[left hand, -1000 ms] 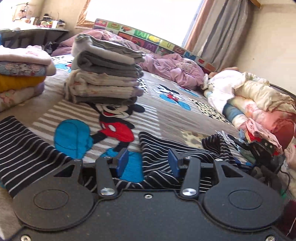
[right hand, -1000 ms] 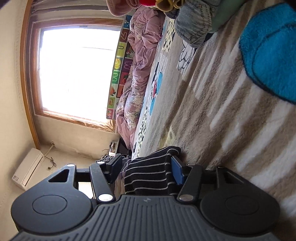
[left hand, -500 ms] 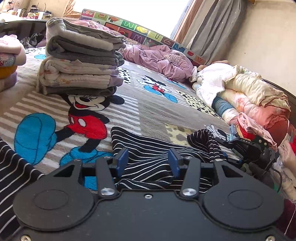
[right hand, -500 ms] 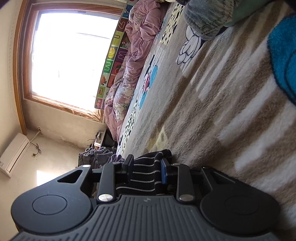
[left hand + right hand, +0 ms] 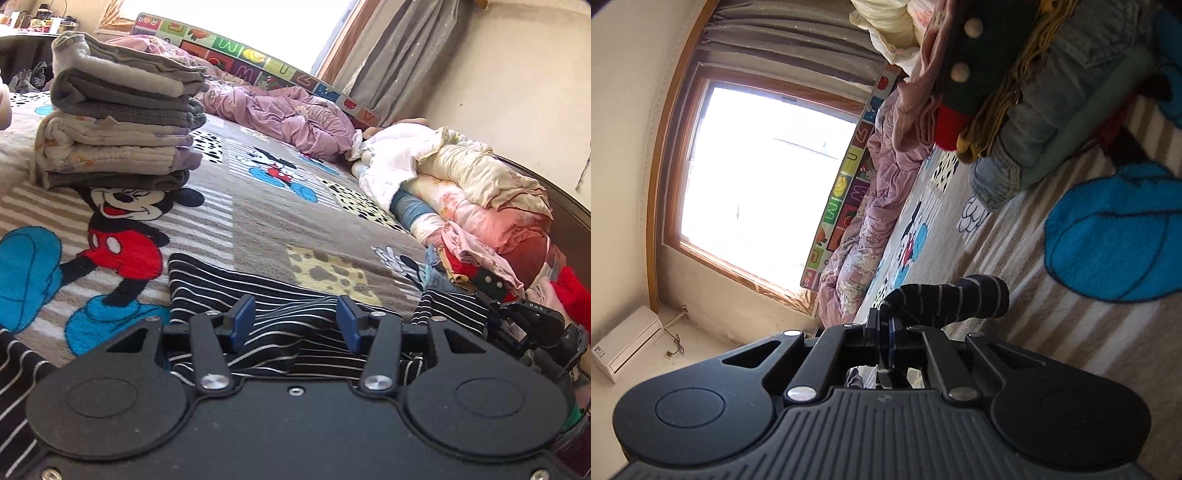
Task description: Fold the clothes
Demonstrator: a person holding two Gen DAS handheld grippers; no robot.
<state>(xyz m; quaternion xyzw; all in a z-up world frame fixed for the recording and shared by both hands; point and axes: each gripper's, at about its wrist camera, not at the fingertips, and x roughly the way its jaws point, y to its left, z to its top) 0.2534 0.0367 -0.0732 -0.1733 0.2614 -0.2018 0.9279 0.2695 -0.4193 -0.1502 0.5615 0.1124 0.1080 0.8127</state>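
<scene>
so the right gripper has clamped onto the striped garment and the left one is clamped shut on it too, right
Not quite. The right gripper is indeed shut on the striped garment, as the right wrist view shows. The left gripper is not shut: the left wrist view shows its blue pads standing apart, with the striped fabric lying between them but not pinched.

bed blanket | on it: striped garment; folded stack; unfolded pile
</scene>
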